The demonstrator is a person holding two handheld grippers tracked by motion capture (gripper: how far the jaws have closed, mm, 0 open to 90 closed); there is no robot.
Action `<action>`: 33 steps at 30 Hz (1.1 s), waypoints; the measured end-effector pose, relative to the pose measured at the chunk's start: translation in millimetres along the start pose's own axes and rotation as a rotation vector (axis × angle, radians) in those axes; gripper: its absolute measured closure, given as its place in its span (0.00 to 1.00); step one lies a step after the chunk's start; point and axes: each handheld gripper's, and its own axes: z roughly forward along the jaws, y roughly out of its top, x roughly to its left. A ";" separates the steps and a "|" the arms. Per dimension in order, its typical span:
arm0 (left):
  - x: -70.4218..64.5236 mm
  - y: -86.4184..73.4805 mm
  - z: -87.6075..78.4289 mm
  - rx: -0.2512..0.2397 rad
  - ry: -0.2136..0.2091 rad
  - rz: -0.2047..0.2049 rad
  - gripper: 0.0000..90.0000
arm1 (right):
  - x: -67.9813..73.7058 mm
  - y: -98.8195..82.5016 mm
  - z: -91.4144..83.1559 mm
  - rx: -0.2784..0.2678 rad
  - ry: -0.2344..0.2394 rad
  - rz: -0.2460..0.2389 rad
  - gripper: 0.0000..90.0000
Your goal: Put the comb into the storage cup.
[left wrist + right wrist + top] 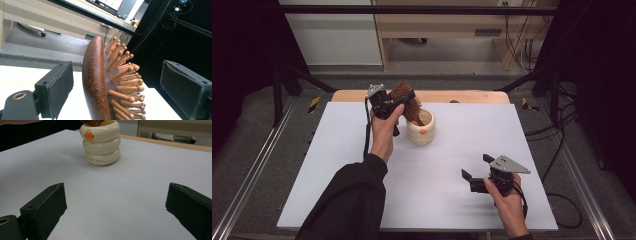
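The left hand-held gripper (pixel 393 106) stands at the far left of the worktop (pixel 337 165), its jaws spread to either side of a wooden hairbrush (pixel 406 100). In the left gripper view the brush (pixel 96 82) sits between the two black pads with clear daylight on both sides: the smooth brown back faces one pad, the round-tipped wooden pins (pixel 125 82) face the other, and neither pad presses on it. So the brush is let go, not pinched.

The brush stands head-up and tilted, its handle end down inside a cream cup (pixel 421 128) shaped like stacked rings with a small orange mark on its side. The cup sits just right of the left hand (pixel 384 132), on the far half of the white sheet, and the brush head leans toward the left over its rim. In the right gripper view the cup (pixel 101 143) stands upright, well beyond the jaws.

The right hand-held gripper (pixel 474 172) rests low at the near right, well apart from cup and brush, its jaws spread wide with nothing between them.

As I judge it, the step in hand is the release: the brush has been stood in the cup and the grip is off. The next move calls for drawing the left hand-held gripper back and away without brushing the pins or the back, since a leaning brush in a light cup could tip or drag the cup along. A straight retreat, with the jaws kept wide, looks safest.
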 end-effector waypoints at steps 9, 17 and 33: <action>0.9 0.0 -1.3 -0.009 -0.008 0.003 0.09 | 0.2 0.0 0.3 0.002 0.001 -0.001 0.04; 1.0 0.0 -2.5 -0.020 -0.019 0.014 0.04 | 0.3 -0.1 0.6 0.003 0.001 -0.006 0.04; 3.2 -1.1 -5.7 -0.011 0.006 0.031 0.04 | 0.6 -0.2 0.9 0.004 0.002 -0.006 0.04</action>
